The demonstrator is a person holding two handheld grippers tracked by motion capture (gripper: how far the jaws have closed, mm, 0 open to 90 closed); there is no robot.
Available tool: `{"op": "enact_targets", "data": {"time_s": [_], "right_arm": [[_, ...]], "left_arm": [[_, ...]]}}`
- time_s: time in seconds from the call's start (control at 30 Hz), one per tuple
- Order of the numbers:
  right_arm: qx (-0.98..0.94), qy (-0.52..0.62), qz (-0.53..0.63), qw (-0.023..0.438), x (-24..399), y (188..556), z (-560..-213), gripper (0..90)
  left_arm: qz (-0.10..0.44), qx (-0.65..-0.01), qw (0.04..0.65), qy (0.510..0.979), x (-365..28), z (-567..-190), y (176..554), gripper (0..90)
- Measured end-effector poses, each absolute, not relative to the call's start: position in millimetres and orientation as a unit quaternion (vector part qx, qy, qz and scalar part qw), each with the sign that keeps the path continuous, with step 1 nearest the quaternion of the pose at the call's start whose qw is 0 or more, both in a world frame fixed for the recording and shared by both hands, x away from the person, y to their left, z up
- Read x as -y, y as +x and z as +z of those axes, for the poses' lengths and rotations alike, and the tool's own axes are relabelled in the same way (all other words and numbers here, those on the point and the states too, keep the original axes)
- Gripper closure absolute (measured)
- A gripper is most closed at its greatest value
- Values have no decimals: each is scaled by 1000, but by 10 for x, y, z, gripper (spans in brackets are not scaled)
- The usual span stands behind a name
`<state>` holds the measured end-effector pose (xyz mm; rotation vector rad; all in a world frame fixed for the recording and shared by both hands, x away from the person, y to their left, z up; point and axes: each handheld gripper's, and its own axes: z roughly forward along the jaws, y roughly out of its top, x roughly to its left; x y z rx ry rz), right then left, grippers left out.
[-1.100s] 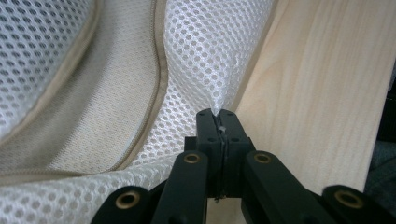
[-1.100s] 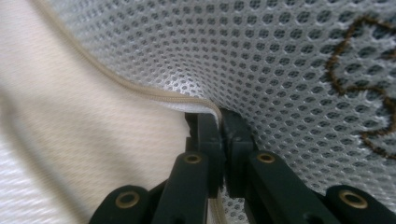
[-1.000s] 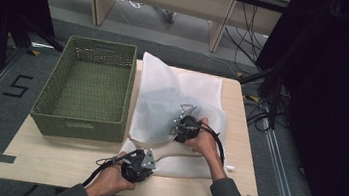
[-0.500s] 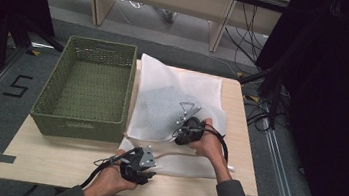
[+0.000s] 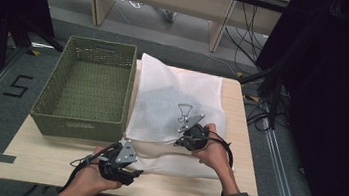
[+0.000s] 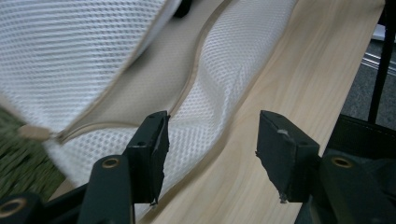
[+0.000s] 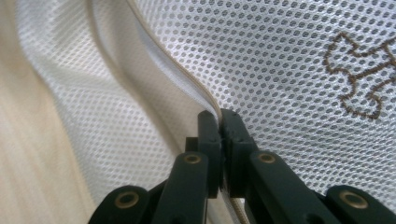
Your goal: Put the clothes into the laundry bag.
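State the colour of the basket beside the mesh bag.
Olive green basket, woven; clearest in the high view.

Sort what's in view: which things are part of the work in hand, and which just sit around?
In the job:
white mesh bag
right gripper, shut on its edge
left gripper, open beside it

Just there:
green basket
table
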<state>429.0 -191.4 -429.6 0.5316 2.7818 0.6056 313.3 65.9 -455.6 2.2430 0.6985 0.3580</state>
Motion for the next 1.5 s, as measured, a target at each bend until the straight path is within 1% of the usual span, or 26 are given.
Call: {"op": "enact_targets", "data": {"time_s": [0.13,0.3,0.5,0.63,0.7,0.77,0.83,0.9,1.0,1.17,1.3,1.5], "right_arm": [[-963,161,186,114,1894,4271,-4357,886],[-971,155,152,97,1843,4277,-4538,885],[-973,159,145,84,1834,4280,-4617,868],[-970,170,154,78,1859,4289,-4655,776],[-968,176,158,79,1873,4290,-4645,765],[-965,179,173,83,1893,4282,-4605,722],[-961,194,179,83,1913,4245,-4566,700],[-959,185,196,93,1946,4242,-4518,655],[-948,201,227,98,2015,4199,-4416,594],[-919,230,291,136,2204,4165,-4253,494],[-894,268,320,164,2348,4168,-4207,463],[-876,292,339,180,2451,4143,-4200,422]], "left_arm": [[134,-286,373,872,-774,-4553,3114,427],[147,-302,363,869,-911,-4565,3098,412],[149,-308,361,867,-980,-4571,3079,392],[148,-308,358,869,-1023,-4574,3059,380],[147,-309,357,869,-1046,-4580,3053,378],[146,-311,356,869,-1070,-4576,3049,375],[148,-312,359,867,-1095,-4554,3044,375],[151,-314,363,864,-1119,-4529,3034,373],[155,-319,370,859,-1161,-4508,3018,370],[158,-327,374,854,-1252,-4480,2990,367],[161,-333,380,848,-1333,-4449,2963,364],[168,-350,389,835,-1457,-4426,2924,343]]}}
